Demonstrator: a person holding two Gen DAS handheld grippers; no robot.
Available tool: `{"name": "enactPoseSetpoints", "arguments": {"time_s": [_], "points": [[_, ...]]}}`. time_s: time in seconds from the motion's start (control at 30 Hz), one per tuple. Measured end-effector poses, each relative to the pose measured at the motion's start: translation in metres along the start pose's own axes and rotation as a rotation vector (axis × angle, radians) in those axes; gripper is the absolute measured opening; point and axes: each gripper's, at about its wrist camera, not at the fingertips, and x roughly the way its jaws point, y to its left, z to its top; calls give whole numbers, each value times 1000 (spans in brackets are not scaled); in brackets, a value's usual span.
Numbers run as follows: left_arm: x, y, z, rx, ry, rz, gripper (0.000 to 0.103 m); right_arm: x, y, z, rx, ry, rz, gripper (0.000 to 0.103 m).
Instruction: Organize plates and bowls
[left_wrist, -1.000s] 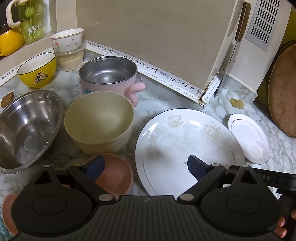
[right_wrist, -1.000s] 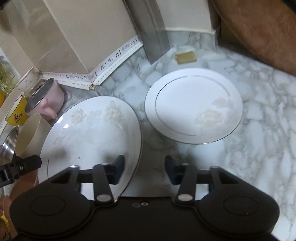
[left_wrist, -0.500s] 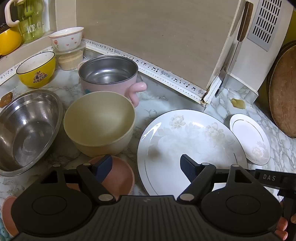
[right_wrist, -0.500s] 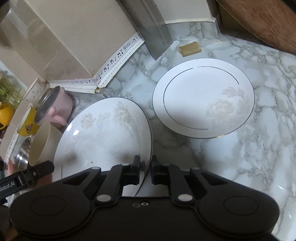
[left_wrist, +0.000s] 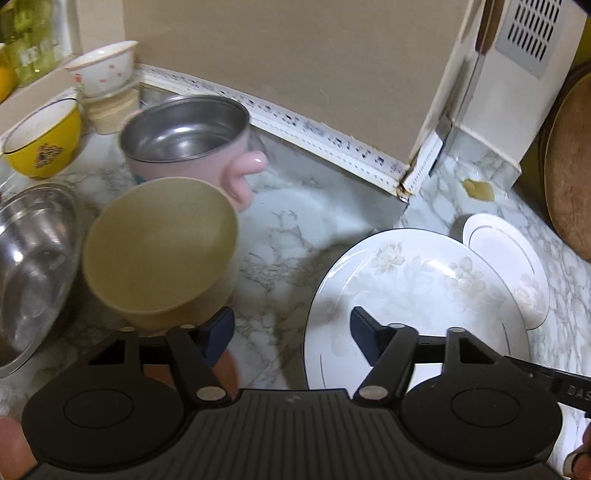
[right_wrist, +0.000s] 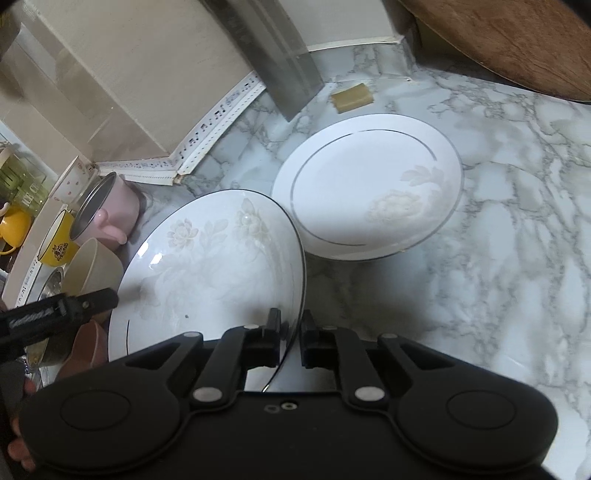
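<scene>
A: Largest item?
B: Marble counter (right_wrist: 517, 258), carrying all the dishes.

A: Next in size?
B: Large flowered plate (right_wrist: 207, 266), lifted and tilted at its near right rim, left of the small plate (right_wrist: 369, 192) and overlapping that plate's left edge in the left wrist view. Small plate lying flat, farther right.

A: Right gripper (right_wrist: 290, 332)?
B: Clamped on the large plate's rim, one finger on each face.

A: Left side of the counter?
B: Steel mixing bowl (left_wrist: 33, 269) at far left; beige bowl (left_wrist: 159, 251) just to its right, tilted and blurred; pink pot (left_wrist: 192, 144) with a steel lining behind it; yellow bowl (left_wrist: 44, 140) farther left; white dotted bowl (left_wrist: 103, 66) stacked on a tub at the back.

A: Left gripper (left_wrist: 291, 332)?
B: Spread wide, gripping nothing; left finger just below the beige bowl, contact unclear; right finger over the large plate.
</scene>
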Motion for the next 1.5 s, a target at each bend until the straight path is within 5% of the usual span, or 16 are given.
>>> {"name": "enactPoseSetpoints", "arguments": {"time_s": [0.37,0.97,1.5], "points": [[14,-7,-1,-9,50,-62,18,-2,-2,1,-2,3,8,11],[-9,-13,-27,-1,63,-194,13,-33,-11,-20,4,-26,-31,10],[-33,-104,-78,207,110,-372,13,-108,-96,-61,133,-75,-112,10]]}}
